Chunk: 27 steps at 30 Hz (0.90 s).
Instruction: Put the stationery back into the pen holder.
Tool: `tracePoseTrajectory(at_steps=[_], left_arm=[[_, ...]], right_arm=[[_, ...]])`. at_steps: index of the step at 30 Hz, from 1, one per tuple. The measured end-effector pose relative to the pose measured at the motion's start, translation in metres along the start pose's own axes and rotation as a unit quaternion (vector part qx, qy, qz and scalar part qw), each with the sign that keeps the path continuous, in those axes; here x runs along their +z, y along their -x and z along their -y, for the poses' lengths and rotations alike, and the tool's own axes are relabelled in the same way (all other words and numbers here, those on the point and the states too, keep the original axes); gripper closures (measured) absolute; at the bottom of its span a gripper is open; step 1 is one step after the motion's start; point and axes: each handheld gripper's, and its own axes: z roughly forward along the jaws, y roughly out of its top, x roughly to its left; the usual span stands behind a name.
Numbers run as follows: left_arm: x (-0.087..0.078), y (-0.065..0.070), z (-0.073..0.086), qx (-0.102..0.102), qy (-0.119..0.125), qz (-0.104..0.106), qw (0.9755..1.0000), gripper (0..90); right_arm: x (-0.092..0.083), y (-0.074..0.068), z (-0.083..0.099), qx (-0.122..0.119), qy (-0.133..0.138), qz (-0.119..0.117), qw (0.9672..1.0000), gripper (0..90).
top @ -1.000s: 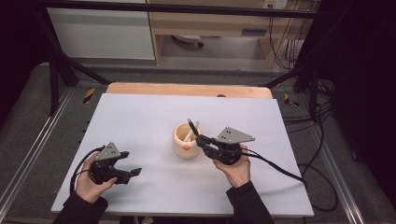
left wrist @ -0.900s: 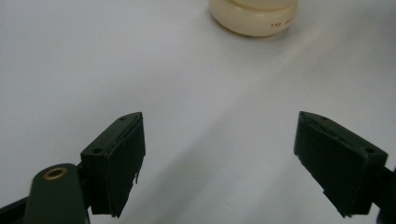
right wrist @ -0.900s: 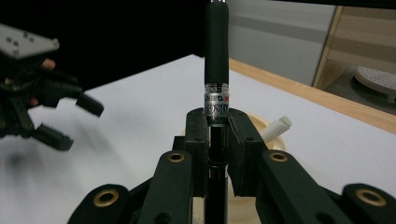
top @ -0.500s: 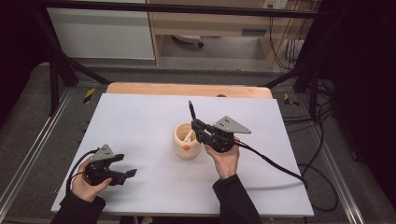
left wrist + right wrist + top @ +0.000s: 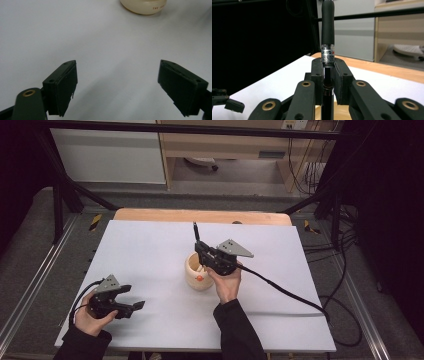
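White counter (image 5: 150, 245) is bare around the cream cup (image 5: 198, 276) at frame centre, above which the right hand-held gripper (image 5: 199, 251) pinches a black pen (image 5: 195, 232) upright, left hand-held gripper (image 5: 134, 304) idle and wide; a slack pinch risks the pen slipping and toppling the cup.

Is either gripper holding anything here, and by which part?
The right gripper clamps a black pen upright at mid-barrel, just below its printed silver band. The left gripper is open and empty.
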Motion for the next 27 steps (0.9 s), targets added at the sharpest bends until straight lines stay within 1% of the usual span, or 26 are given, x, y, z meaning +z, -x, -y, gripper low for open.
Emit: tracePoseTrajectory(at_steps=[6, 9, 12, 16, 24, 27], left_arm=[[0.000, -0.001, 0.001, 0.000, -0.001, 0.000, 1.0000, 16.1], [0.001, -0.002, 0.002, -0.001, -0.004, 0.000, 1.0000, 15.9], [0.002, -0.002, 0.003, -0.001, -0.007, 0.000, 1.0000, 15.6], [0.002, -0.003, 0.003, -0.001, -0.008, 0.000, 1.0000, 15.4], [0.002, -0.004, 0.003, -0.001, -0.009, 0.001, 1.0000, 15.4], [0.002, -0.004, 0.004, -0.002, -0.011, 0.001, 0.9999, 15.3]], right_arm=[[0.012, 0.001, 0.011, 0.000, -0.023, 0.005, 0.9997, 80.2], [0.014, 0.002, 0.015, -0.003, -0.033, 0.004, 0.9994, 80.2], [0.013, 0.001, 0.019, -0.008, -0.040, 0.005, 0.9991, 80.1], [0.012, 0.002, 0.025, -0.001, -0.045, 0.007, 0.9990, 80.1], [0.011, -0.001, 0.034, -0.007, -0.059, 0.007, 0.9982, 79.9], [0.010, 0.000, 0.037, -0.006, -0.065, 0.011, 0.9978, 79.6]])
